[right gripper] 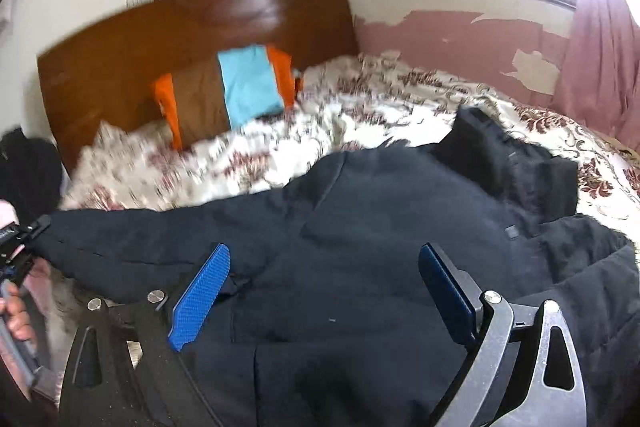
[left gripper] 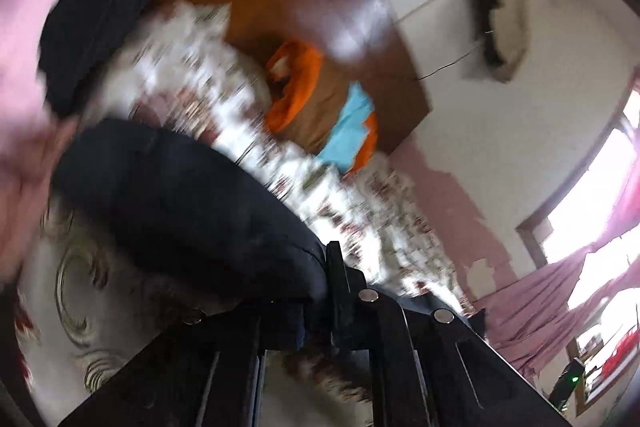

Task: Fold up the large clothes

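A large dark navy padded jacket point(right gripper: 360, 247) lies spread on the bed, its black collar point(right gripper: 504, 167) to the right. My right gripper point(right gripper: 324, 291) is open above the jacket's body, blue pads point(right gripper: 200, 299) wide apart, holding nothing. My left gripper point(left gripper: 320, 291) is shut on a fold of the jacket's sleeve point(left gripper: 180, 207) and holds it lifted; the left wrist view is blurred. The left gripper also shows at the left edge of the right wrist view point(right gripper: 28, 231), at the sleeve's end.
The bed has a white floral bedspread point(right gripper: 280, 147) and a brown wooden headboard point(right gripper: 200, 23). An orange, brown and light blue pillow point(right gripper: 224, 95) leans on the headboard. Pink curtains point(right gripper: 600, 59) hang by a bright window at right.
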Tool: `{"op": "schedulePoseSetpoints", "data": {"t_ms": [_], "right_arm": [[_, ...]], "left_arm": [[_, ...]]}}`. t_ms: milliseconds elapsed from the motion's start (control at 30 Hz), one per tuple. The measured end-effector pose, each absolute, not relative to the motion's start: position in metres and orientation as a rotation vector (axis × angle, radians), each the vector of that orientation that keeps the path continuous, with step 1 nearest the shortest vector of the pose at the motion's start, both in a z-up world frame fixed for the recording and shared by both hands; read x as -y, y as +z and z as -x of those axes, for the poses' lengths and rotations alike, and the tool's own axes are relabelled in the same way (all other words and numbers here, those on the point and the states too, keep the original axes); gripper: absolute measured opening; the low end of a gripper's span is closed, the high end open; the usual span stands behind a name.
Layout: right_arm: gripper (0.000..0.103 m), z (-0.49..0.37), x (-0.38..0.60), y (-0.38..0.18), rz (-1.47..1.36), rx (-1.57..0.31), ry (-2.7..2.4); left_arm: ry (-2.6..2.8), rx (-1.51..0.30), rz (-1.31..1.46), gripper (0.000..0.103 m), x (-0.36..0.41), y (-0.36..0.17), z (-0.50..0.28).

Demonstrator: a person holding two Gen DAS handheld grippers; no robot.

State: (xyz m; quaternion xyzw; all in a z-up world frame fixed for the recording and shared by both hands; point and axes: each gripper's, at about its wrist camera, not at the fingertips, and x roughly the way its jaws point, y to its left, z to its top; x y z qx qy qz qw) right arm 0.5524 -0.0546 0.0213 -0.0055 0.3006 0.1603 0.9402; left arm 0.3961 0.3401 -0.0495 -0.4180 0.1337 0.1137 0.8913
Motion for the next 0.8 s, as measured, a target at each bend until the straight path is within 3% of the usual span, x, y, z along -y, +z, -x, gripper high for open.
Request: {"op": "schedulePoseSetpoints", "data": {"t_ms": [200,267,500,800], "right_arm": [[0.093,-0.511,0.127,0.042,0.024,-0.589,0.234],[0.093,-0.498,0.158,0.033,0.033,-0.581,0.179],[0.093,-0.482,0.245,-0.009,-0.142,-0.683,0.04],[0.093,-0.437,0.323,-0.01,-0.201,-0.665,0.062]], "left_arm": [[0.115,-0.176,0.563,0.009,-0.278,0.023,-0.38],[0.128,-0.198,0.39,0.009,-0.239,0.037,-0.379],[-0.078,-0.211,0.217,0.009,-0.139,0.081,-0.382],[-0.324,-0.335,0.111,0.009,0.011,0.089,-0.415]]}}
